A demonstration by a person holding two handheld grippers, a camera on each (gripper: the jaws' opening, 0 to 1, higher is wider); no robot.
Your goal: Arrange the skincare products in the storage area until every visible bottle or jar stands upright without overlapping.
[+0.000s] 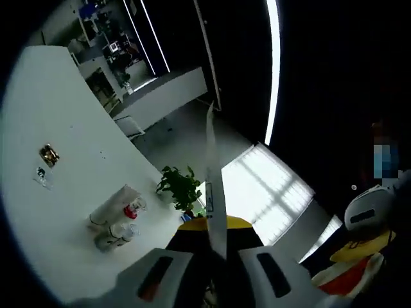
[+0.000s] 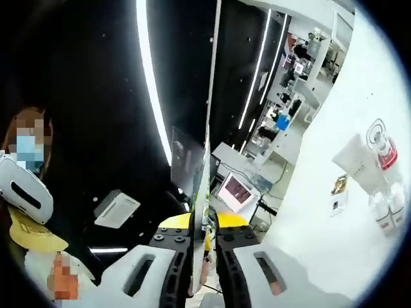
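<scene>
Both grippers point away from the white table (image 1: pixel 38 109), so this looks like the approach step, nothing grasped yet. The left gripper (image 1: pixel 215 256) and right gripper (image 2: pixel 204 247) each have jaws nearly closed, empty. The bottles (image 1: pixel 115 221) lie clustered at lower left of the left gripper view, some tipped. Next: swing toward them and open up

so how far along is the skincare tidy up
Nothing looks done: the products sit clustered on the white table, some apparently lying down. Nothing is in hand; the left tongs and right tongs look shut, away from them. All the uprighting and spacing is left.
</scene>
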